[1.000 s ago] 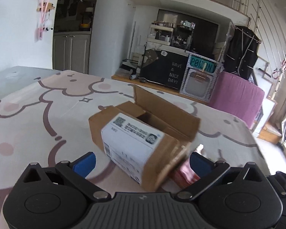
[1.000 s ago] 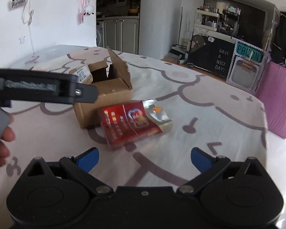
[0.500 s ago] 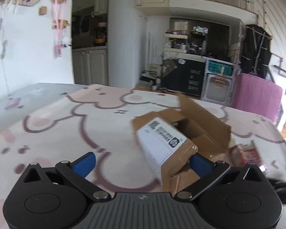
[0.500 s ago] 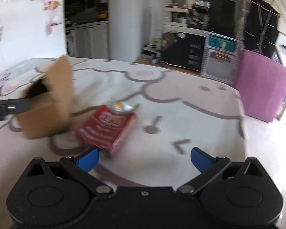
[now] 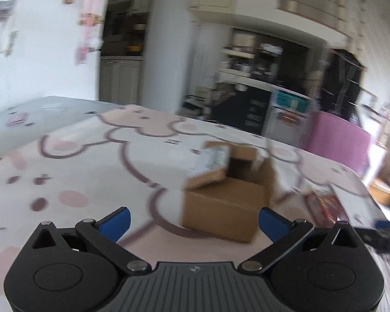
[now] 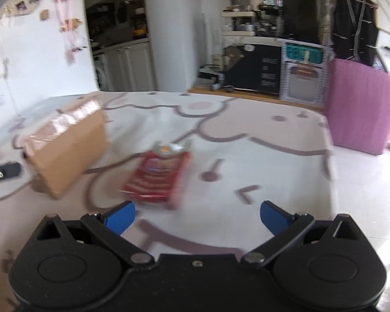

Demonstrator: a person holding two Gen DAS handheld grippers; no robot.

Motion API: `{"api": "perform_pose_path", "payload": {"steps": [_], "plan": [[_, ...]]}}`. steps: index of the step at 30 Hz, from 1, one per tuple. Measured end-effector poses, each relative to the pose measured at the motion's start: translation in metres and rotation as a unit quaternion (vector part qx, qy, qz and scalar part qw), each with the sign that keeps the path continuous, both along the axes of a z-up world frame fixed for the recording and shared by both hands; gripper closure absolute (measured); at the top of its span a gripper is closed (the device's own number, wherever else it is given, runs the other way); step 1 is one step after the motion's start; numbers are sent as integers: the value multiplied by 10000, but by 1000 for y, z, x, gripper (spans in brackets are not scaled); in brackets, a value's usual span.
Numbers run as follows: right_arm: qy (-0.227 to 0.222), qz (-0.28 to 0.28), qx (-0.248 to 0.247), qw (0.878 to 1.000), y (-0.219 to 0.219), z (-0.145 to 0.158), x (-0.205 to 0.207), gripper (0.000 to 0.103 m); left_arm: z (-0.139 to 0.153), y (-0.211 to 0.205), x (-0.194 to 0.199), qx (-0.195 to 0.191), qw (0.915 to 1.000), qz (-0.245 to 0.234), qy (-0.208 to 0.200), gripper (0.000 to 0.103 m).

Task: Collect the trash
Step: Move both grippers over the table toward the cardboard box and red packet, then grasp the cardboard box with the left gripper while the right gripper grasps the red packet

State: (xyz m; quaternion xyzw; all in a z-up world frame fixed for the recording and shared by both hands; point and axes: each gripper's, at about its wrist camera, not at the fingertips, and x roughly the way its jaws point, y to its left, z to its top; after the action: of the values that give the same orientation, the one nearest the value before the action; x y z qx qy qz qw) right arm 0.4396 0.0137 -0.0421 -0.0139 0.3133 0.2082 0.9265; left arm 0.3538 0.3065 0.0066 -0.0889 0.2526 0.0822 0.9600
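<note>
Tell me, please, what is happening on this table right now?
A person holds two grippers over a cartoon-print tablecloth, collecting trash. The left gripper is open in front of an open cardboard box. The right gripper is open, facing a red snack packet beside the box. Nothing is gripped yet.

The cardboard box (image 5: 222, 202) sits on the bench (image 5: 91, 171) just ahead of the left tongs (image 5: 193, 221), its flaps open upward, with the snack packet (image 5: 322, 205) lying flat on the bench to its right. From the right wrist view, that packet (image 6: 158, 176) lies ahead of the right tongs (image 6: 197, 214), toward their left side, with the box (image 6: 65, 150) to its left and close beside it. Behind the bench stand a padded block (image 6: 361, 106) at the right and a cabinet (image 6: 257, 70) further back.
</note>
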Motion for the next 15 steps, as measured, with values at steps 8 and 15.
{"api": "perform_pose_path", "payload": {"steps": [8,15], "plan": [[76,-94,169,9998,46,-7,11,0,-18,-14,19,467,9975,-459,260,0],[44,-521,159,9985,58,-16,24,13,-22,-5,40,245,9983,-462,268,0]]}}
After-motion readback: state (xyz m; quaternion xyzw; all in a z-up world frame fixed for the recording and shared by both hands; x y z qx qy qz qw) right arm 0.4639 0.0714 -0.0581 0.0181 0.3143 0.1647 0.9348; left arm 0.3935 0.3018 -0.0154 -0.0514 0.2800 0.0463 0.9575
